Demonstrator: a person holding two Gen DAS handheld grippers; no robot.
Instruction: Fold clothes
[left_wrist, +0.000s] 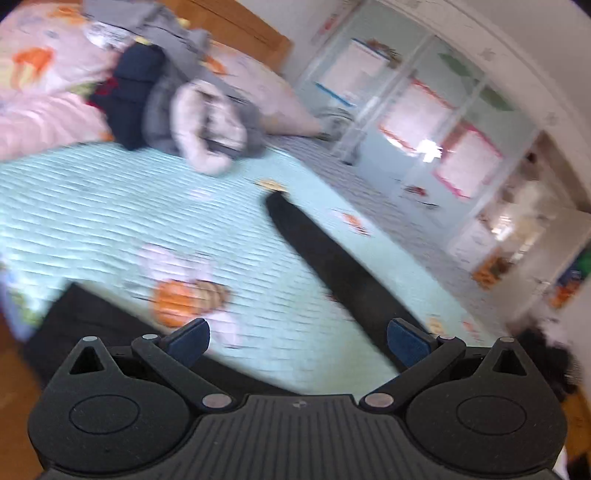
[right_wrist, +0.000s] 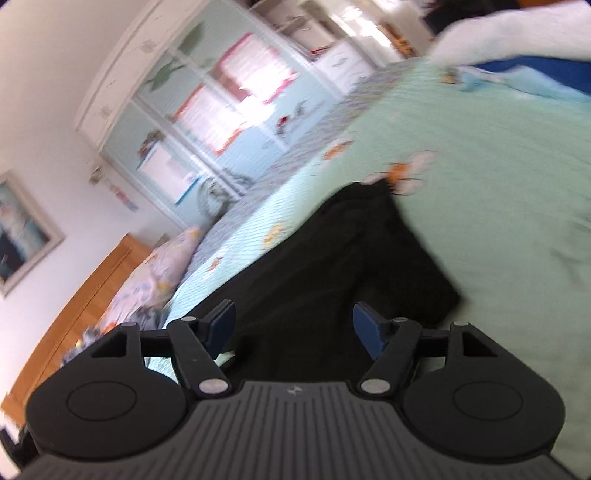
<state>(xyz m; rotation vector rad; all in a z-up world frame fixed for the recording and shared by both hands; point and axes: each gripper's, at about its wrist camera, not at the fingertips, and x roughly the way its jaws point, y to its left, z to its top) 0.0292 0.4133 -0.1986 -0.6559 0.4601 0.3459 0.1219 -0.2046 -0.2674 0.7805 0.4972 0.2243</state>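
Evidently both views are smearing with motion, so the main risk is a blind grab: either tool could be closing on the quilted bed cover (left_wrist: 110, 206) along with the cloth, or pinching one layer only and dragging the fold askew. Left tool (left_wrist: 298, 338) is standing apart, holding nothing; the black garment (left_wrist: 332, 266) is running as a long narrow strip from 5 o'clock toward 12 o'clock, passing beside its right finger, with another dark patch at 8 o'clock. Right tool (right_wrist: 293, 326) is likewise apart and empty, hovering over the black garment (right_wrist: 332, 258), which is spreading ahead toward 1 o'clock. A pile of unfolded clothes (left_wrist: 173, 96) is sitting well apart at 11 o'clock.
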